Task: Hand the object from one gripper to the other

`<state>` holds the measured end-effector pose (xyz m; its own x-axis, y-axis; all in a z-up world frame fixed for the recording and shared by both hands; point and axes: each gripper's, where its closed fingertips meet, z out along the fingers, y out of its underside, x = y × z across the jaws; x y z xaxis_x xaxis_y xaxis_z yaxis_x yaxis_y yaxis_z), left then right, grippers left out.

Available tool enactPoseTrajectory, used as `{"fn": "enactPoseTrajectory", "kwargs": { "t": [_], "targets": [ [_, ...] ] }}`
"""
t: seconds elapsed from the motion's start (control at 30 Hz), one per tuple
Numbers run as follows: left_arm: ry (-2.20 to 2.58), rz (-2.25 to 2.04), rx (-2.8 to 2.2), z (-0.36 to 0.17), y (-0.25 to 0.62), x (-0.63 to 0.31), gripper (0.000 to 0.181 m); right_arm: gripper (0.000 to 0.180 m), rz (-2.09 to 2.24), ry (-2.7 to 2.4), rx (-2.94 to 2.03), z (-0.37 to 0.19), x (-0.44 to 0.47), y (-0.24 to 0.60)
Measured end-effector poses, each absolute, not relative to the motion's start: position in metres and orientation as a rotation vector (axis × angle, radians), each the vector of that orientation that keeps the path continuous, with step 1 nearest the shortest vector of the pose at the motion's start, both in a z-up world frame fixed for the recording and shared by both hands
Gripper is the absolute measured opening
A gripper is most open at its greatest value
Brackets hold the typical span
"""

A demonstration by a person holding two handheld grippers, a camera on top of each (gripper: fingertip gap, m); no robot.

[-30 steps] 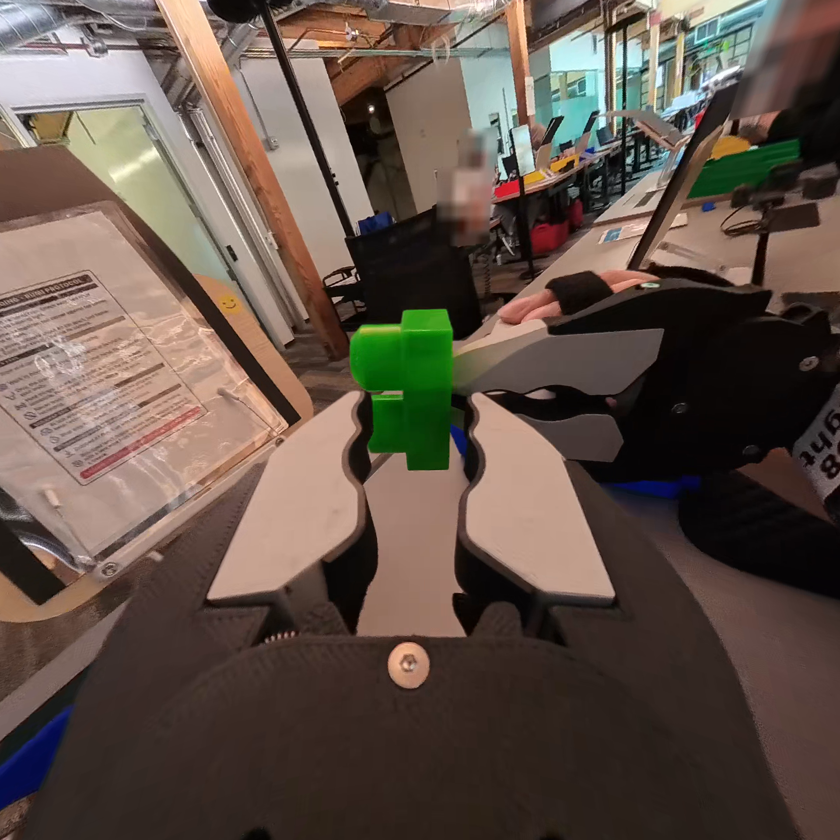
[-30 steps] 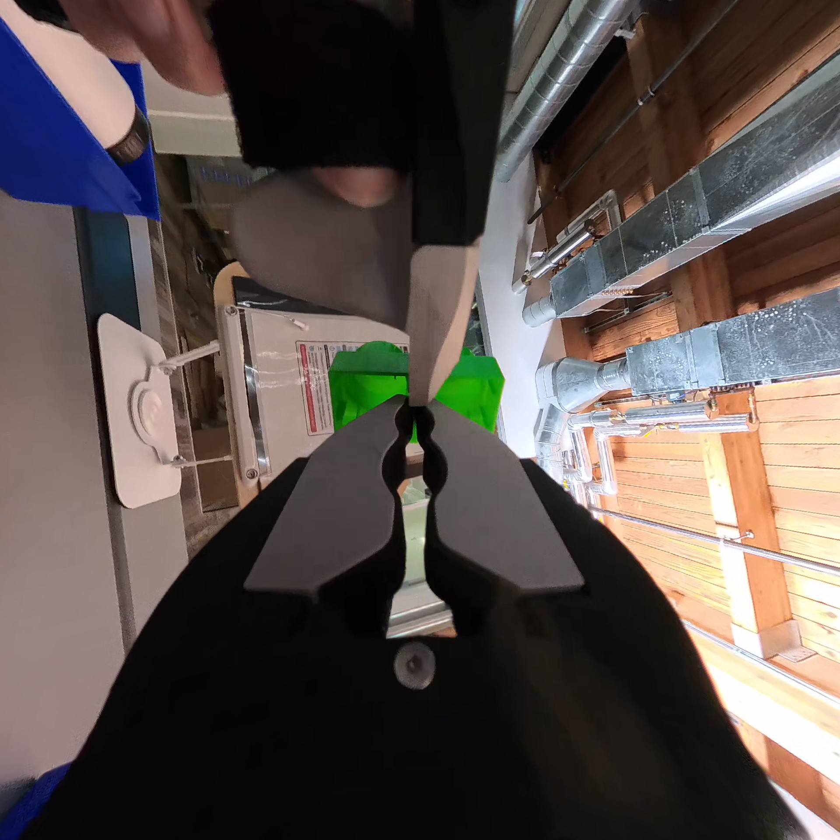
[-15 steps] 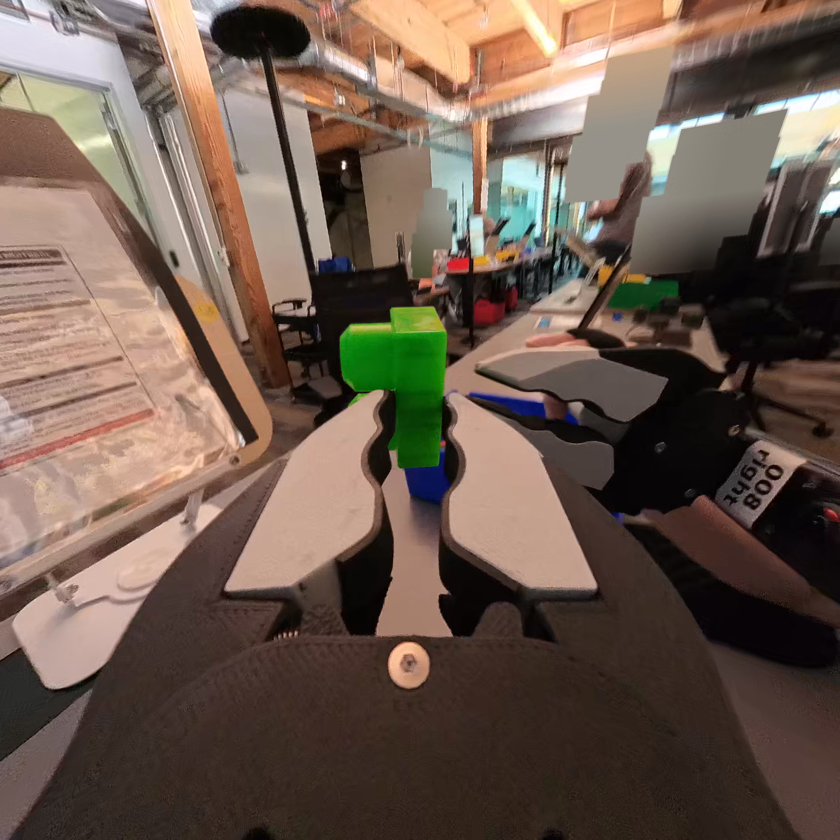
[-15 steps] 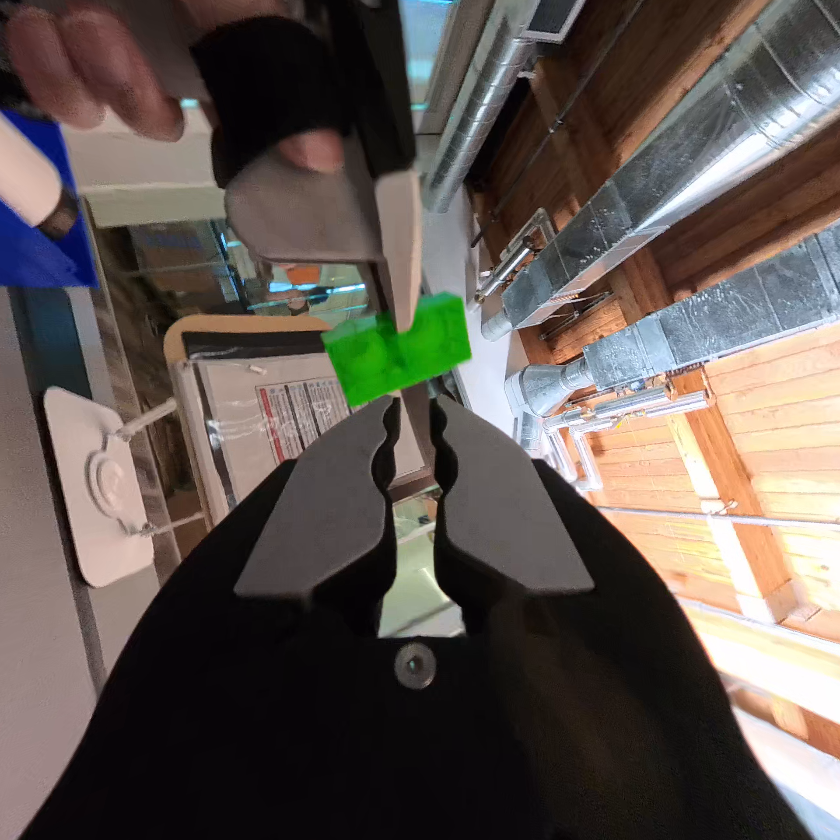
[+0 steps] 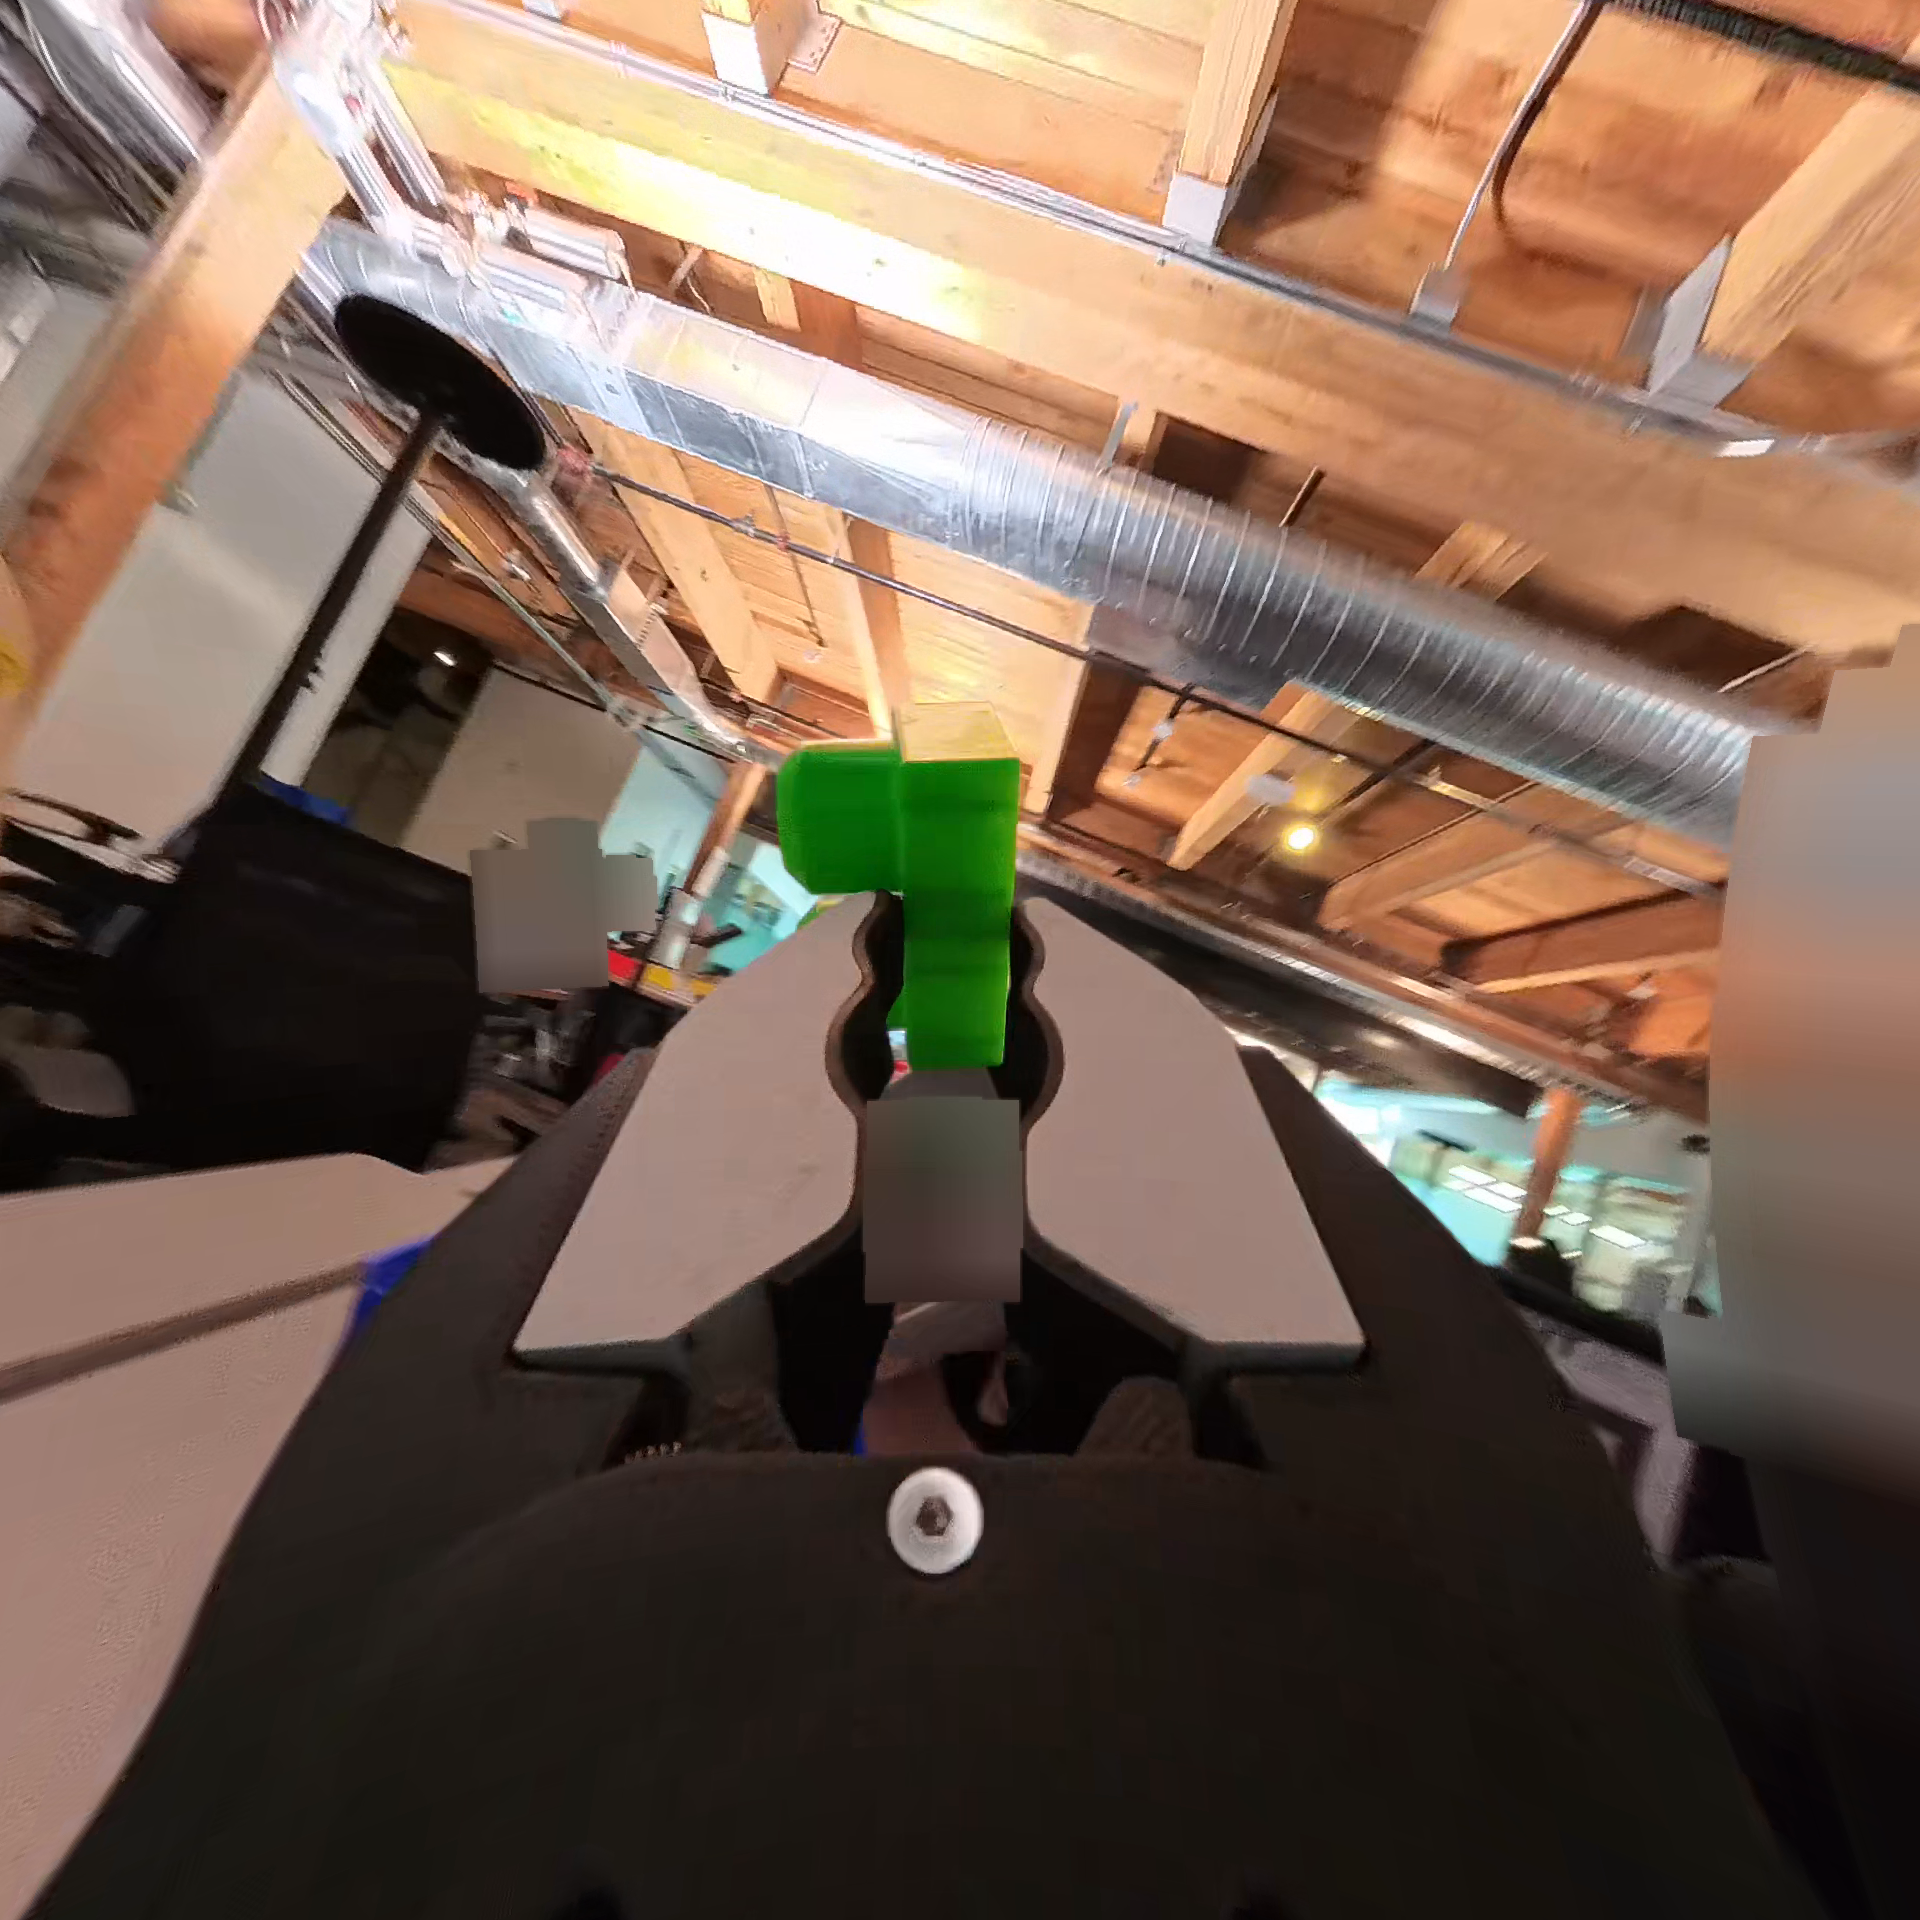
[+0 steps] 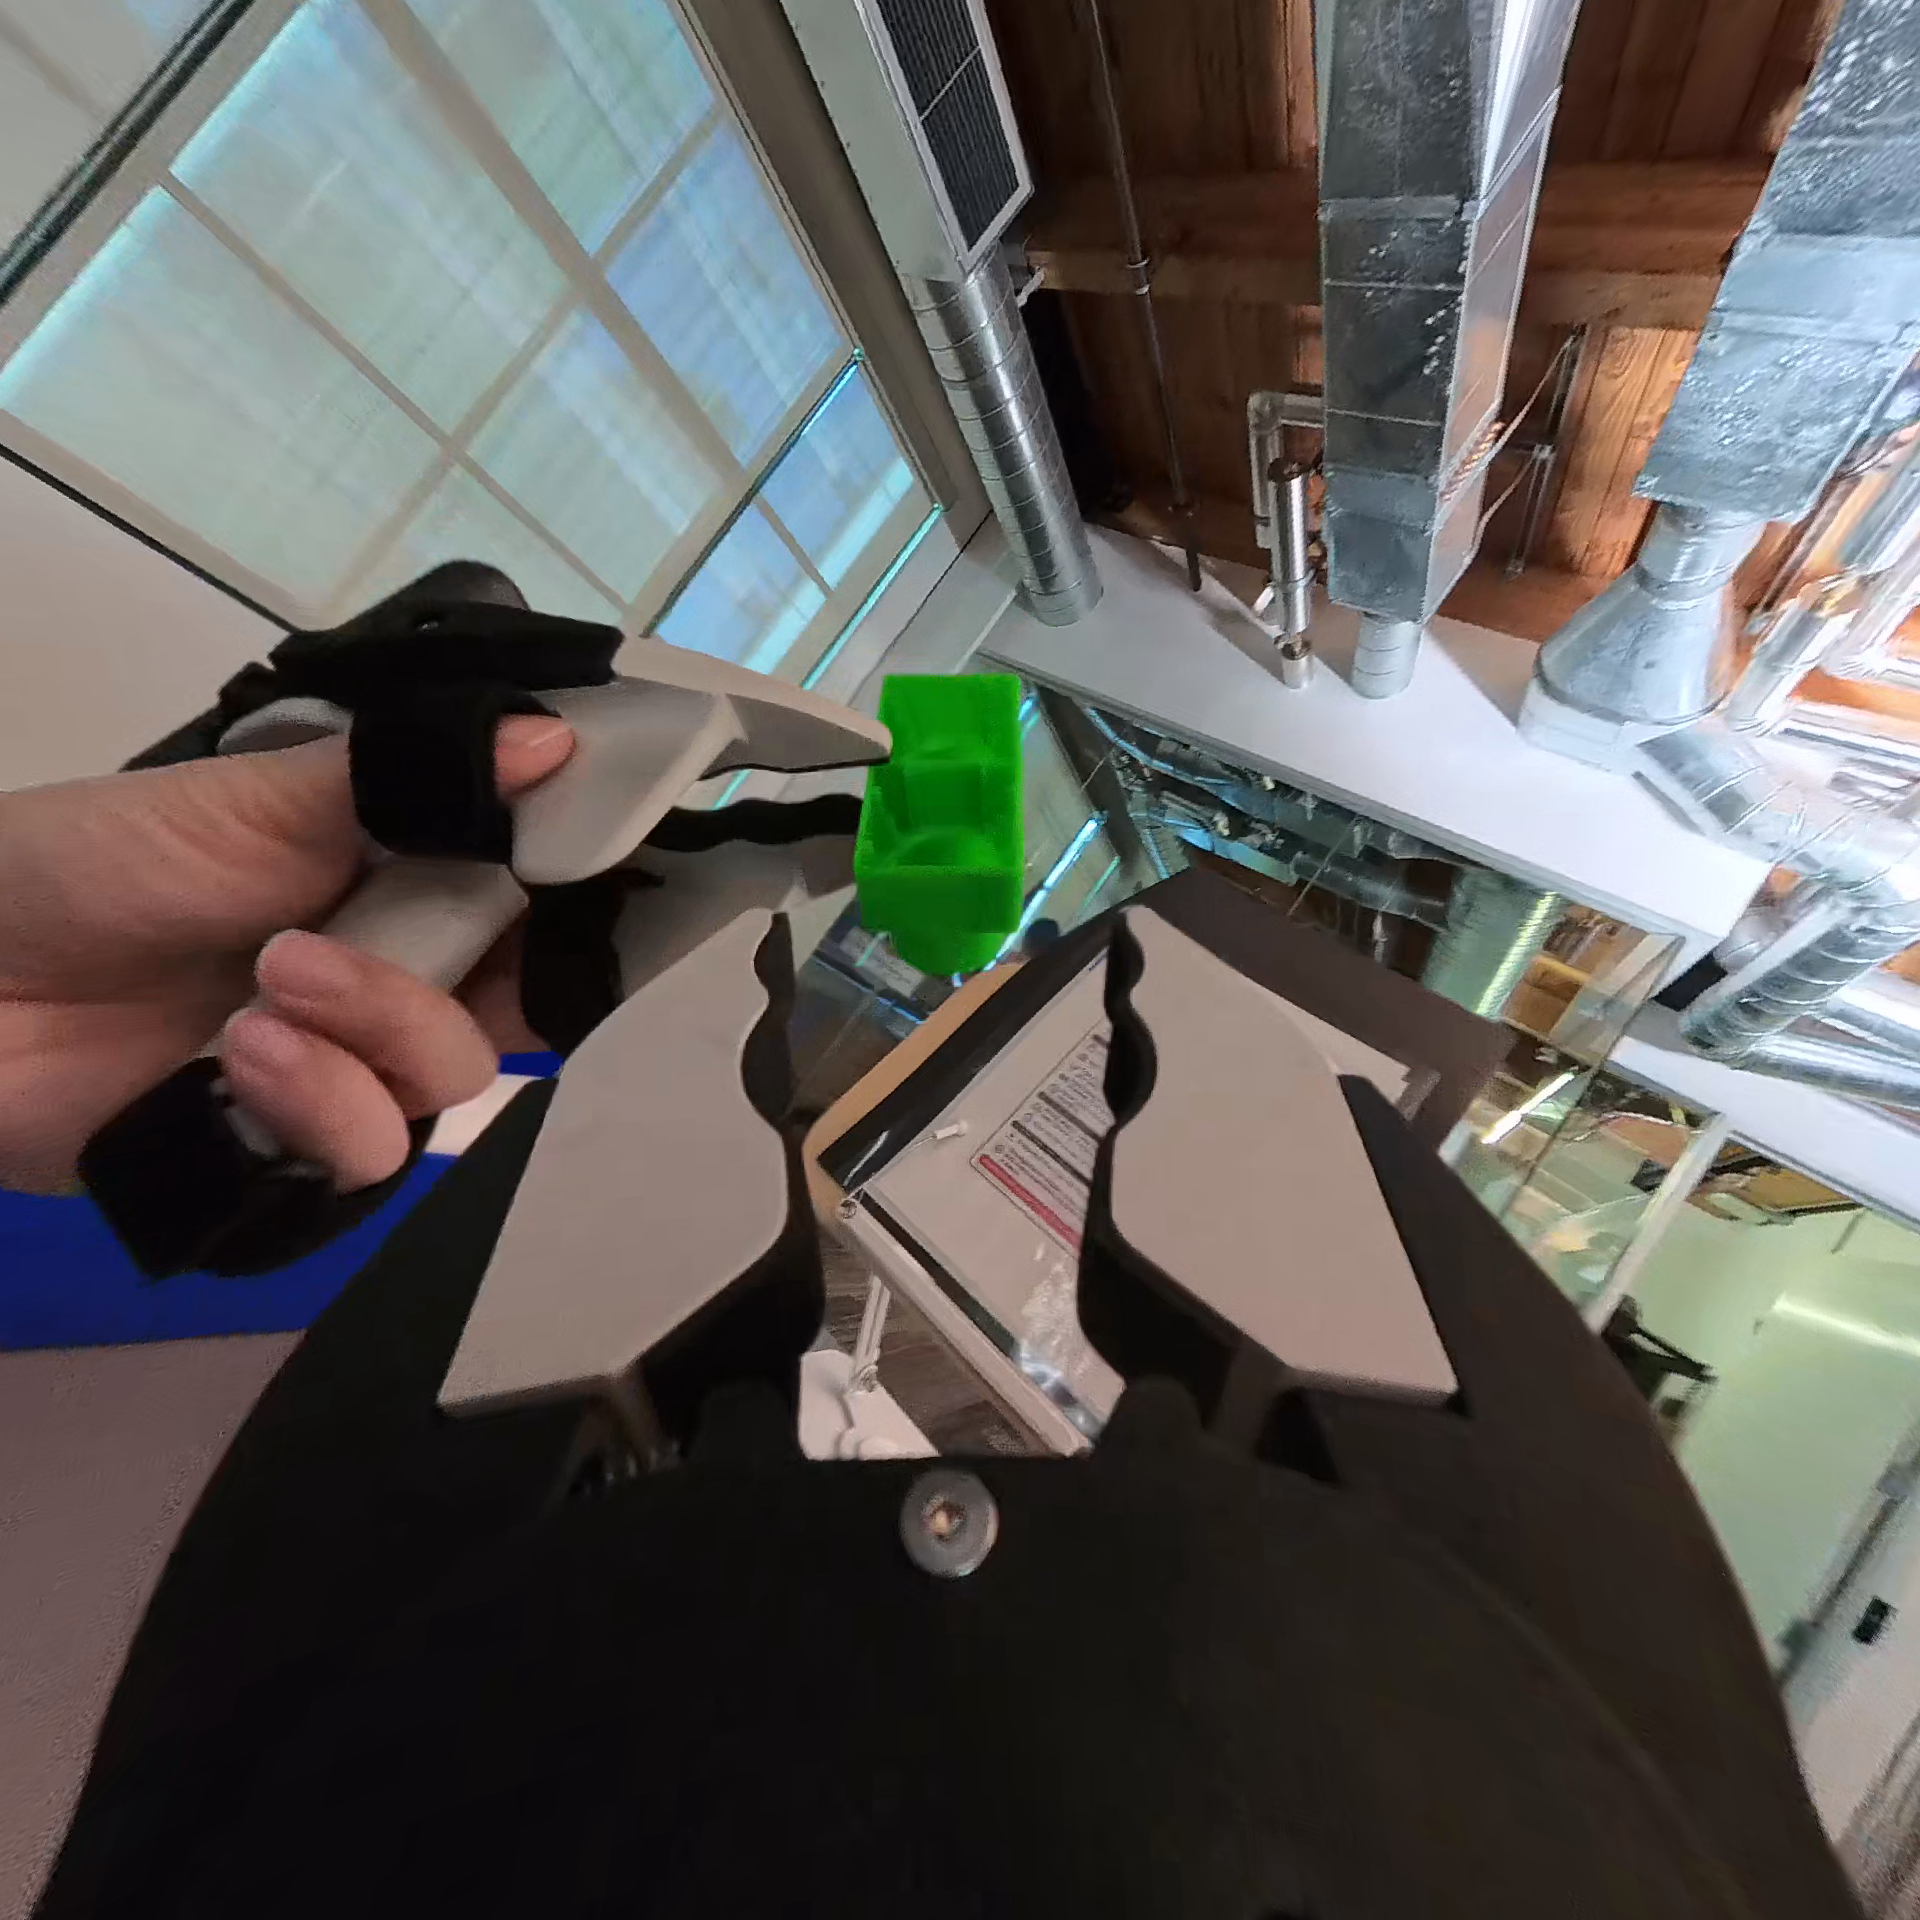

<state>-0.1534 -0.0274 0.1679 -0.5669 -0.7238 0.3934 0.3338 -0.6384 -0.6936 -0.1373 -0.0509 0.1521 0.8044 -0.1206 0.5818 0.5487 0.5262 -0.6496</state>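
Overhead runs a ceiling of pale wooden beams (image 5: pixel 935 239), with one long ribbed silver duct (image 5: pixel 1247 582) crossing the left wrist view and several boxy and round galvanised ducts (image 6: pixel 1392 312) showing in the right wrist view beside a large gridded window (image 6: pixel 416 343). Below these, one framed sheet under glossy clear plastic (image 6: pixel 1018 1195) leans at an angle past the right tool's fingers, and a strip of matte grey surface (image 5: pixel 156 1351) fills the lower left of the left wrist view. There are two tools, each a broad black textured body with two flat grey fingers that have wavy black inner edges. The left tool (image 5: pixel 948 935) is closed on the single task object, one bright green plastic block (image 5: pixel 925 883), squarish and stepped, with a rounded lobe jutting to the left above the fingertips; its lower part sits pinched between the wavy pads. In the right wrist view the same block (image 6: pixel 940 821) shows a hollow underside with ribs and a round socket, held by the left tool's tips and carried by a hand (image 6: pixel 208 883) strapped in with black fabric bands. The right tool (image 6: pixel 940 940) stands open, fingers spread wide with nothing between them, just below the block and not touching it.
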Motion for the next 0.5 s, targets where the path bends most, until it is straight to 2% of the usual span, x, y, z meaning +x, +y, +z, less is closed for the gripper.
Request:
{"fn": "enactPoseTrajectory", "kwargs": {
  "t": [0.03,0.17,0.33,0.5],
  "targets": [
    [0.749,-2.264,-0.920,0.165,-0.032,-0.151,0.018,0.058,-0.449,-0.506,-0.927,0.151,-0.138,-0.051],
    [0.728,-2.385,-0.976,0.157,-0.042,-0.143,0.018,0.055,-0.574,-0.496,-0.897,0.149,-0.135,-0.051],
    [0.747,-2.401,-0.995,0.151,-0.051,-0.138,0.019,0.040,-0.600,-0.490,-0.922,0.150,-0.131,-0.050],
    [0.844,-2.370,-0.970,0.151,-0.051,-0.136,0.022,0.037,-0.360,-0.513,-1.035,0.153,-0.126,-0.050]
  ]
}}
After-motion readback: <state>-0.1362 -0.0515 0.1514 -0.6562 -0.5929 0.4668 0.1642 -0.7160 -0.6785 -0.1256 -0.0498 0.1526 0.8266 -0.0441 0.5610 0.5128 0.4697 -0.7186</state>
